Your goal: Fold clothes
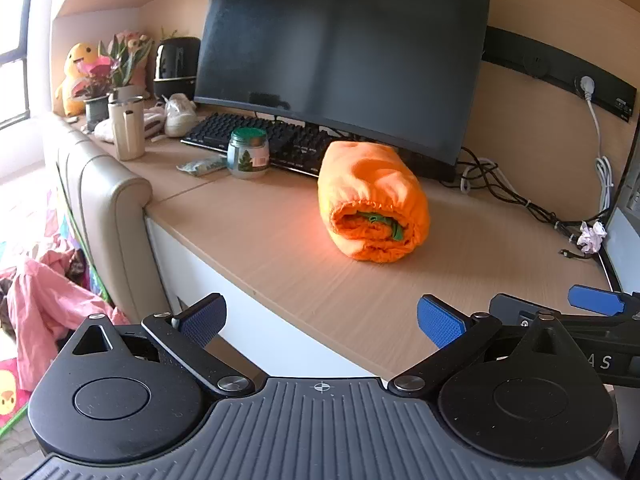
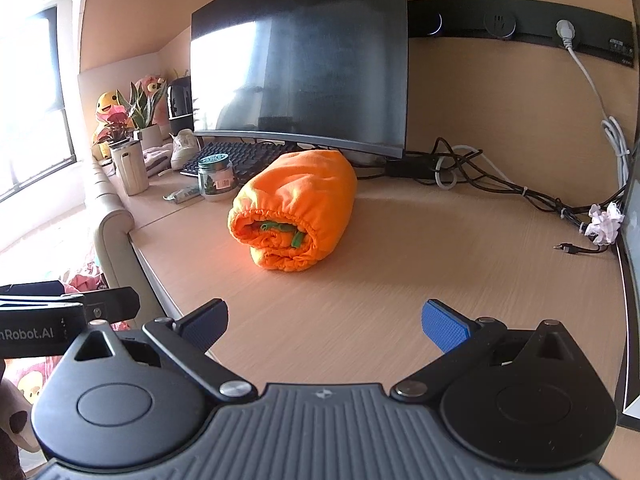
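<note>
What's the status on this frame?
Left tool and right tool open, empty. Orange bundle rolled on desk, untouched. Path clear.

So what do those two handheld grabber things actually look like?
Both are black. The left gripper and right gripper each have a ribbed grey base, two round black housings, silver pivot bolts and angled black links. Their fingers carry textured blue pads. White lettering ending "nRobot.AI" runs along the left one's side, seen from the right camera.

Soft fleecy orange cloth roll (image 1: pixel 372 200) on matt wood-grain desk (image 1: pixel 280 248).
</note>
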A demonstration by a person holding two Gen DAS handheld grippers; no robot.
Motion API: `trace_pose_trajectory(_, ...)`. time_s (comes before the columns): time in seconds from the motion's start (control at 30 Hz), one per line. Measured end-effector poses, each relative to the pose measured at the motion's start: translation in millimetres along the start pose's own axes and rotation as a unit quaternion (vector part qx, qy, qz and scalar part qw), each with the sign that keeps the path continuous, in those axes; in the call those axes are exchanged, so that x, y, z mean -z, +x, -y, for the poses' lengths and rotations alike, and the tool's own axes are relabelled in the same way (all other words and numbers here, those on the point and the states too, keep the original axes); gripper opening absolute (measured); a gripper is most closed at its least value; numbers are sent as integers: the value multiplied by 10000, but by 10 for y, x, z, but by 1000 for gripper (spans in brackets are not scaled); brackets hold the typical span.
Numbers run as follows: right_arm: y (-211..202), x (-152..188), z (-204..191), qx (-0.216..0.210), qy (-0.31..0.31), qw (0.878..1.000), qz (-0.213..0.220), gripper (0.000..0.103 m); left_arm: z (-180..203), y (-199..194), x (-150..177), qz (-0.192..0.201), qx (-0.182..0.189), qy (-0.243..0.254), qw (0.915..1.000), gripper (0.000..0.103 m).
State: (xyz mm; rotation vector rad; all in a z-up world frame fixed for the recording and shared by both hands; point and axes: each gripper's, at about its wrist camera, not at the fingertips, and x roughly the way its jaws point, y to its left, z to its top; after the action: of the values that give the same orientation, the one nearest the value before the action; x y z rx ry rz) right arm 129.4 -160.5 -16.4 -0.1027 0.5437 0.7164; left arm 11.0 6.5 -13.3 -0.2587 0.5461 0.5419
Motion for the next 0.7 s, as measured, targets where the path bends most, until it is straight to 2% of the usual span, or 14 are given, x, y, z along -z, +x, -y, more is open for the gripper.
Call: trace_pose_trajectory(0.7,49,-2,-16,-29,29,10000,-82,103,-45,23,17,-66,96,-152,9998,103)
